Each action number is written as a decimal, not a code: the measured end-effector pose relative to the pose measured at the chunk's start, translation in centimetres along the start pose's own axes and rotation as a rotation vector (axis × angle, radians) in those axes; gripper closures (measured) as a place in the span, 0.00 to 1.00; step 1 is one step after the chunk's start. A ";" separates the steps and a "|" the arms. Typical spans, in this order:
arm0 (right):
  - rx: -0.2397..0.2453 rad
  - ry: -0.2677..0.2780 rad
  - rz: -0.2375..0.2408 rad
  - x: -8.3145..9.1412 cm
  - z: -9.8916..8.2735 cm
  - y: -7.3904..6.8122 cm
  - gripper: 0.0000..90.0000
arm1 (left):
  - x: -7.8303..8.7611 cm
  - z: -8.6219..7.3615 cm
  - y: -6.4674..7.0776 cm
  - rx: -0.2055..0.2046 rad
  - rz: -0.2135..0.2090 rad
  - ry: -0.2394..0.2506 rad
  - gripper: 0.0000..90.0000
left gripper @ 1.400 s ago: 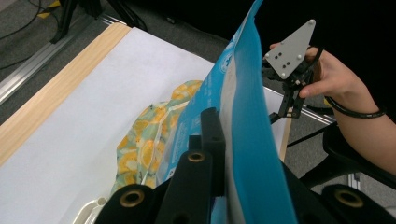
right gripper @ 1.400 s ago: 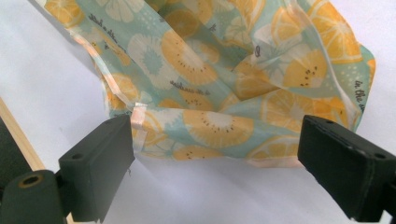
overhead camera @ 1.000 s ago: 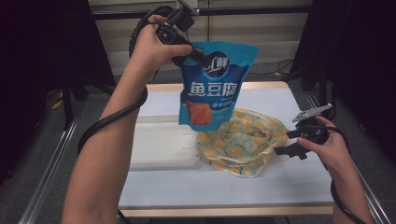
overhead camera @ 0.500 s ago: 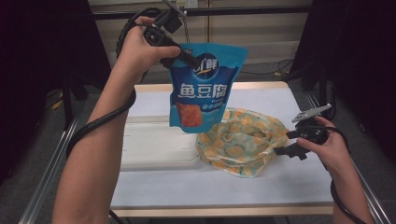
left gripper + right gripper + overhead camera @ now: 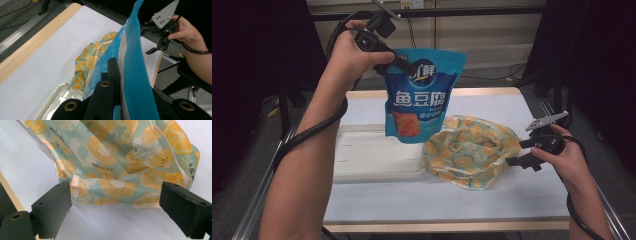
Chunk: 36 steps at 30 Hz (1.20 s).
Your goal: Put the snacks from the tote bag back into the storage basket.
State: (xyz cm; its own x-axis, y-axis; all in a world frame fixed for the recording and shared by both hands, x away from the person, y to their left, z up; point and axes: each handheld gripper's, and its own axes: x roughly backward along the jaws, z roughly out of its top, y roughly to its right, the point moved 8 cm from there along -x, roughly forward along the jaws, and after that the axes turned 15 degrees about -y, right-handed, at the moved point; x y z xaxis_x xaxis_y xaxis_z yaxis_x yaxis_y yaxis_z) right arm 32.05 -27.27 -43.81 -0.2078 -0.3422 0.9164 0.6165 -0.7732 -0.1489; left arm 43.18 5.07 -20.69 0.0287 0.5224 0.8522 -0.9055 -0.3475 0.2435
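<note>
- A person stands at a white-topped table with a pale wooden edge (image 5: pixel 492 107), holding a black two-jaw gripper in each hand.
- The left gripper (image 5: pixel 404 64) is raised high above the far left part of the table. Its jaws are clamped tight on the top edge of a glossy blue plastic snack pouch printed with white characters and an orange food picture (image 5: pixel 422 97).
- The pouch hangs upright in the air from that grip, clear of the table. In the high view its lower edge appears in front of the tray and the cloth bag.
- In the left gripper view, the pouch (image 5: pixel 136 75) is seen edge-on, pinched between the black jaws, with the table far beneath it.
- A soft fabric bag in pale green with an orange citrus-slice pattern (image 5: pixel 469 150) lies crumpled on the table, right of centre, its mouth loosely open upwards.
- A shallow white rectangular plastic tray (image 5: pixel 372 160) sits on the table just left of the bag, its right end touching the fabric or nearly so.
- The right gripper (image 5: pixel 517 152) is held low at the right side of the bag. Its jaws stand wide apart, gripping nothing.
- In the right gripper view, the bag's hemmed rim (image 5: pixel 117 187) lies between the spread jaws, with the left jaw right against the hem.
</note>
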 end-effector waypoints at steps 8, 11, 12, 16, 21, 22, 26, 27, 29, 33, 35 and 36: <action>0.004 -0.007 0.002 0.1 -0.2 0.0 0.11 | 0.4 -1.1 -0.4 0.003 0.001 0.005 1.00; 0.003 -0.008 0.000 0.1 -0.2 0.0 0.11 | 0.5 -1.6 -0.8 0.012 0.009 0.004 1.00; 0.009 -0.007 -0.004 0.0 -0.1 0.1 0.11 | 0.6 -1.8 -0.9 0.007 0.016 -0.004 1.00; 0.005 -0.008 0.000 0.1 -0.1 0.0 0.11 | 0.6 -2.3 -1.1 0.019 0.014 -0.011 1.00; 0.001 -0.011 -0.003 0.0 -0.2 -0.1 0.11 | 0.7 -2.8 -1.2 0.022 0.014 -0.011 1.00; 0.001 -0.012 -0.003 0.0 -0.2 -0.1 0.11 | 0.7 -2.9 -1.4 0.003 0.021 -0.015 1.00; -0.002 -0.011 0.000 0.0 -0.1 -0.1 0.11 | 0.8 -3.5 -1.6 0.018 0.022 -0.021 1.00; 0.001 -0.013 0.002 0.0 -0.2 -0.1 0.11 | 0.8 -3.6 -1.6 0.017 0.019 -0.021 1.00; -0.002 -0.015 0.000 0.0 -0.2 -0.1 0.11 | 0.8 -3.7 -1.7 0.017 0.019 -0.026 1.00; 0.006 -0.014 0.001 0.0 -0.1 -0.1 0.11 | 0.7 -4.0 -1.9 0.027 0.021 -0.017 1.00; 0.013 -0.012 0.001 0.0 -0.1 -0.1 0.11 | 0.7 -4.1 -2.0 0.013 0.028 -0.022 1.00; 0.013 -0.012 0.000 0.0 -0.1 -0.1 0.11 | 0.6 -4.2 -2.0 0.023 0.024 -0.018 1.00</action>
State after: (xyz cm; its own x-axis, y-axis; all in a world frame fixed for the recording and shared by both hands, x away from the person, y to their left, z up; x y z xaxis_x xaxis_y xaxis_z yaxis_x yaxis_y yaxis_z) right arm 31.92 -27.22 -43.87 -0.1989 -0.3361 0.9206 0.6266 -0.7658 -0.1443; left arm 43.28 9.38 -22.59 0.0144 0.4996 0.8661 -0.8960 -0.3780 0.2329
